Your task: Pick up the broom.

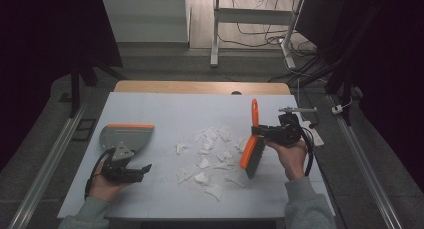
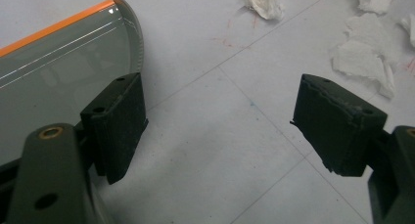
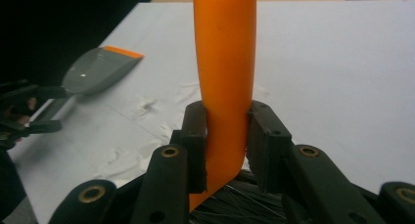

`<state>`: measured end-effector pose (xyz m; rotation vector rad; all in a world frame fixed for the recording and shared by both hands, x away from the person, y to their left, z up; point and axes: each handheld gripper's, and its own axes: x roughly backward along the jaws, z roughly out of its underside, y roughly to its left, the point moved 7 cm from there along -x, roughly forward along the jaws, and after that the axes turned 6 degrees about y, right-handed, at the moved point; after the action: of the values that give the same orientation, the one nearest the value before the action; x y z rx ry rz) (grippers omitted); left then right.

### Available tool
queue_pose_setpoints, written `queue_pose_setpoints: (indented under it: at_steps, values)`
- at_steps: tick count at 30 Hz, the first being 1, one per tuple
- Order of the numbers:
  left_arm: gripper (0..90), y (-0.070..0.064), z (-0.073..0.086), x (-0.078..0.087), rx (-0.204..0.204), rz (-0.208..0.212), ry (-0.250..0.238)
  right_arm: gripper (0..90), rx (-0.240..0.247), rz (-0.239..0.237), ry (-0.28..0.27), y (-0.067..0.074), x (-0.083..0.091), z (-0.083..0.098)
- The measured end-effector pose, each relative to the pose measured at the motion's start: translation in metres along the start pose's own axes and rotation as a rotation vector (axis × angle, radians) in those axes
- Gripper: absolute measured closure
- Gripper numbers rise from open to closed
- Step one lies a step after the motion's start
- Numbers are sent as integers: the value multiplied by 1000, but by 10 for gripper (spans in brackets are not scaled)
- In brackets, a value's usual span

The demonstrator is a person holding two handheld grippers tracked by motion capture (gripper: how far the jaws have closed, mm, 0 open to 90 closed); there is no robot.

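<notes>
Two tools frame the high view: right gripper [image 1: 261,131] clamps the brush [image 1: 252,156] right of the paper scraps [image 1: 207,159]; dustpan [image 1: 125,137] lies left.

Left gripper view: left gripper [image 2: 215,131] gapes, empty, dustpan [image 2: 63,72] upper left.

Right gripper view: handle [image 3: 225,77] upright, scraps lower left.

Dim overall; dark edges in the high view; soft shadows; slight blur; glare on the dustpan [image 2: 63,62].
</notes>
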<state>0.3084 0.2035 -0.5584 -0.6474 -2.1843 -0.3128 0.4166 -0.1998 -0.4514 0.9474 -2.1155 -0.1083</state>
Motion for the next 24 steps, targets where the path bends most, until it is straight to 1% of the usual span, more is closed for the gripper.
queue_pose_setpoints:
  at_steps: [2, 3, 4, 5, 6, 7, 8, 9, 13, 14, 16, 17, 19, 21, 22, 24]
  values:
    - [209, 0, 0, 0, -1, -3, 2, 706, 13, -22, -14, 8, -3, -2]
    - [209, 0, 0, 0, -1, -3, 2, 706, 13, -22, -14, 8, -3, -2]
    - [209, 0, 0, 0, -1, -6, 4, 706, 22, -39, -28, 14, -6, -3]
    - [209, -1, 0, 0, 0, -5, 2, 706, 23, -50, -40, 17, -7, -4]
    - [208, -1, 0, 0, 0, -5, 2, 706, 23, -50, -40, 17, -7, -4]
    - [209, -1, -1, 0, 2, -4, -3, 706, 24, -74, -62, 23, -8, -5]
    - [209, -1, -1, 0, 2, -4, -3, 706, 24, -74, -62, 23, -8, -5]
    - [209, -1, -1, 0, 3, -4, -4, 706, 28, -92, -83, 29, -9, -6]
    - [209, -1, -2, 1, 5, 0, -10, 705, 32, -98, -103, 34, -12, -5]
    - [208, -2, -2, 1, 7, 2, -12, 705, 27, -110, -123, 37, -13, -5]
    - [208, -2, -3, 1, 4, 3, -15, 705, 17, -132, -144, 40, -15, -4]
    - [208, -3, -4, 1, 3, 4, -16, 705, 19, -138, -148, 41, -16, -4]
    - [208, -4, -5, 1, 2, 7, -20, 705, 23, -120, -147, 43, -19, -4]
    - [208, -7, -8, 1, -8, 7, -22, 705, 21, -122, -154, 43, -20, -5]
    - [208, -10, -11, 1, -16, 10, -28, 705, 15, -137, -163, 46, -22, -5]
    - [208, -12, -12, 1, -20, 11, -31, 705, 14, -131, -173, 48, -25, -6]
